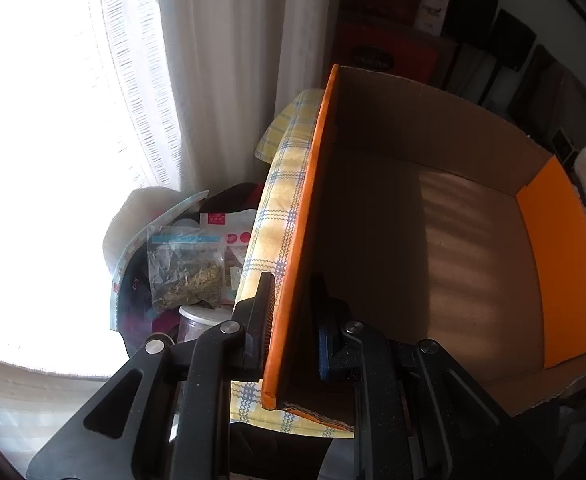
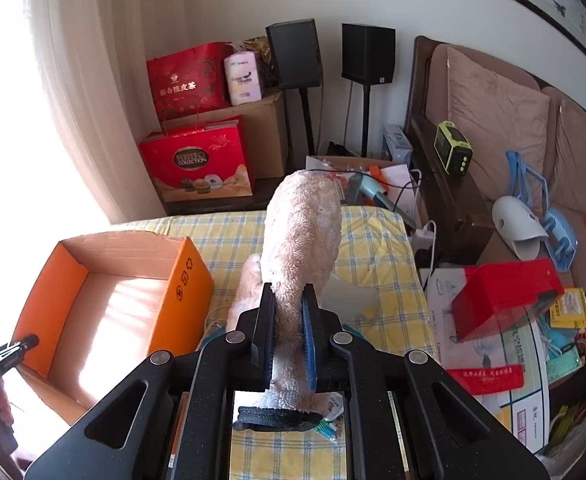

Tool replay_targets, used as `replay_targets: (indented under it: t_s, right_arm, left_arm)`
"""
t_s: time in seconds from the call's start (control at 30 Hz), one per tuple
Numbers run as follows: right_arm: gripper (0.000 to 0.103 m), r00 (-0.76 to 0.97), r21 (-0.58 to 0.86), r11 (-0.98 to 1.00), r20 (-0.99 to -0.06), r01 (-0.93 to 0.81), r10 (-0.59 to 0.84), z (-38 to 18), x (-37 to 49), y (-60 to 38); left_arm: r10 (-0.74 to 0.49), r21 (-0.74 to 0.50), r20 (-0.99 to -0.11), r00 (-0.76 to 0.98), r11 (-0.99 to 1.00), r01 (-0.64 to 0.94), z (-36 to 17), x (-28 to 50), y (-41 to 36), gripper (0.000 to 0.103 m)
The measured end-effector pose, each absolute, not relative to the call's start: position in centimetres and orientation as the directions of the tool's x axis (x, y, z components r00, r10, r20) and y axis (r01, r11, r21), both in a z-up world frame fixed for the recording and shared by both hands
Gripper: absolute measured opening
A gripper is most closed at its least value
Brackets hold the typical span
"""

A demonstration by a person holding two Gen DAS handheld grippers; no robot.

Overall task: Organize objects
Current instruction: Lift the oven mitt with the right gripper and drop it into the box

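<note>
Orange box (image 2: 105,304), lower left, wall pinched by left tongs (image 1: 289,312); right tongs (image 2: 289,312) pinch slipper (image 2: 301,232), centre; next, carry it over the box.

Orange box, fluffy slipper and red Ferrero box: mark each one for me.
orange box (image 2: 181,276), right wrist view, on its printed outer side wall.
fluffy slipper (image 2: 305,232), right wrist view, on its fuzzy upper.
red Ferrero box (image 2: 197,160), right wrist view, on its front face.
</note>
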State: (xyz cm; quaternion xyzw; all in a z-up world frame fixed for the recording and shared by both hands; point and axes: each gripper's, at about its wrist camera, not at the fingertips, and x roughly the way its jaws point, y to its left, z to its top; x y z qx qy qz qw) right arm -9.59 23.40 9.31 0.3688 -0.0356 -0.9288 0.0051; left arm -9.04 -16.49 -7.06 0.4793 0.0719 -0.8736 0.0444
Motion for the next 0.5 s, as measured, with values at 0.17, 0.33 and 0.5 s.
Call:
replay_targets:
  t_s: [0.17,0.33,0.5]
  right_arm:
    - [0.010,-0.759,0.041,-0.999,-0.650,0.020,-0.042,11.9,-9.5,21.5]
    - [0.010,-0.781,0.040,-0.996,-0.619,0.075,-0.083,14.2,-9.6,18.9]
    - [0.010,-0.796,0.046,-0.989,-0.590,0.138,-0.138,16.0,-9.9,15.4]
  left_arm:
    - [-0.027,-0.059,-0.844,-0.536,-0.988,0.142,-6.8,-9.0,-16.2,0.014]
    - [-0.031,-0.054,-0.843,-0.537,-0.989,0.141,-6.6,-8.9,-16.1,0.014]
    - [-0.033,-0.052,-0.844,-0.535,-0.988,0.143,-6.4,-8.7,-15.8,0.014]
